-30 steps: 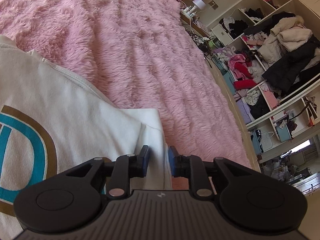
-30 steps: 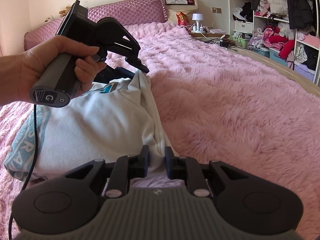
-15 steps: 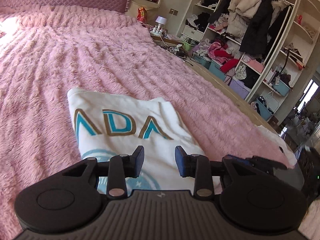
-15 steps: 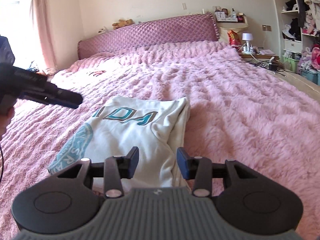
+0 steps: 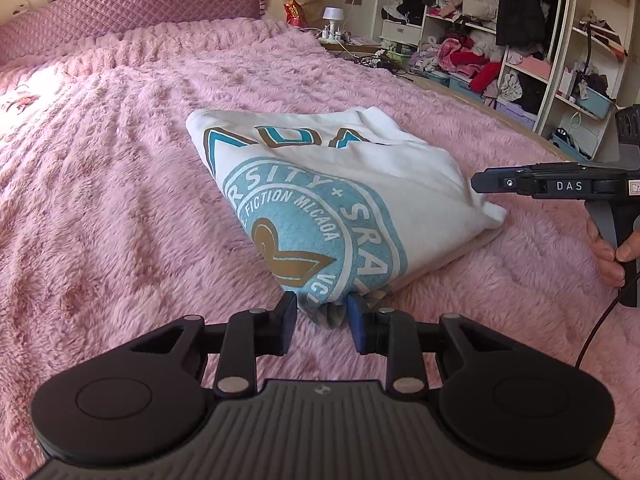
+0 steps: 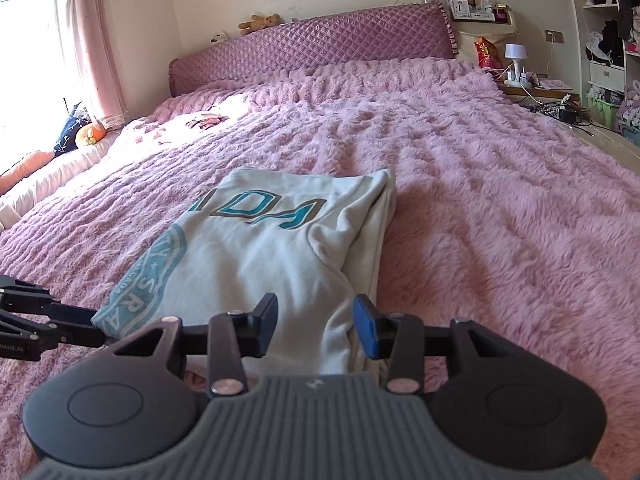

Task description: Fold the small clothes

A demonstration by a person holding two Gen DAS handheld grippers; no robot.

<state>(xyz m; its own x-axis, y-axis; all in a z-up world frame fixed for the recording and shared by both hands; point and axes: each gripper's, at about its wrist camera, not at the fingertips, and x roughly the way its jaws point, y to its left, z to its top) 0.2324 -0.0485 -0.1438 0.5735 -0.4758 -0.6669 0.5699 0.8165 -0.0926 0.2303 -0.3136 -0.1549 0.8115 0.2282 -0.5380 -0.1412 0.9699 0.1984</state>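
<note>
left jaws: left gripper (image 5: 322, 317) part open, just been closing in; near corner of the shirt (image 5: 320, 200) sits in the gap, pads not clearly pressing it, so no grip yet.
right jaws: right gripper (image 6: 316, 326) apart, wider than left, just opened; shirt's near edge lies between them, not pinched.
shirt: white, teal print, folded into a rough rectangle, flat on the pink bed (image 5: 120, 220), middle of the spread.
long axis: runs away from both grippers toward the headboard (image 6: 312, 46).
key relation: shirt lies straight ahead of both jaws; each sits at one near corner, left at the printed corner, right at the plain-side edge.
nearer hand: about equal; left looks closer to a bite.
next (guess): pinch both near corners, carry them to the far edge.
risk: thick layers slipping out.
</note>
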